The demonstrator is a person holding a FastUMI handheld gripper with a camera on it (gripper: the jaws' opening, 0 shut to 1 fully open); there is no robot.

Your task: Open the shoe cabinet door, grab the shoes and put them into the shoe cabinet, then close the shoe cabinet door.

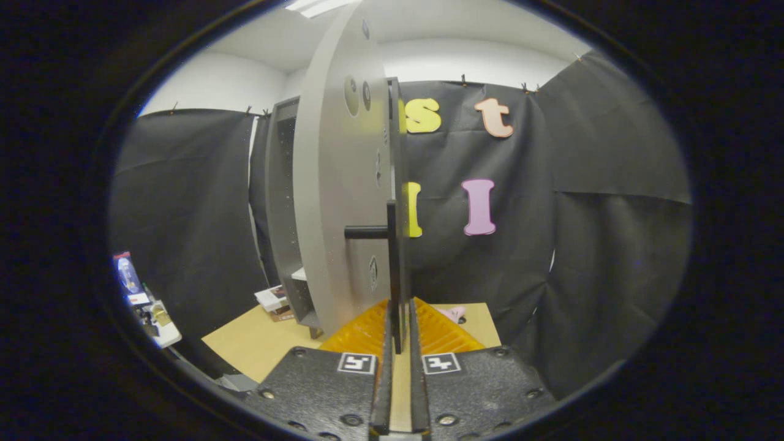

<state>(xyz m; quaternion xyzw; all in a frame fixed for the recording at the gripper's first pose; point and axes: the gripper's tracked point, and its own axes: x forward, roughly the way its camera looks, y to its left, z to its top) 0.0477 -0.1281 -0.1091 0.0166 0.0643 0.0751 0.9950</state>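
So right now my gripper [399, 334] has its fingers pinched narrow around the front edge of the shoe cabinet door [343, 184], with the dark handle [367, 232] sticking out of the door face just above them. Whether both pads really press on the edge, I can't tell from here.

The door is swung out edge-on toward me, so I'd say I'm in the middle of swinging it. Tip for this bit: follow the arc of the hinge instead of dragging straight, and keep the fingers square to the panel so the thin edge doesn't slip out.

The cabinet body [278, 208] stands beyond the door, on the far part of the wooden desk [257, 343], open side showing a shelf inside. Some books [274, 300] lie on the desk by its foot. Something pink [453, 314] sits near the desk's far edge, beyond my fingers. Might be a shoe, too small to tell.
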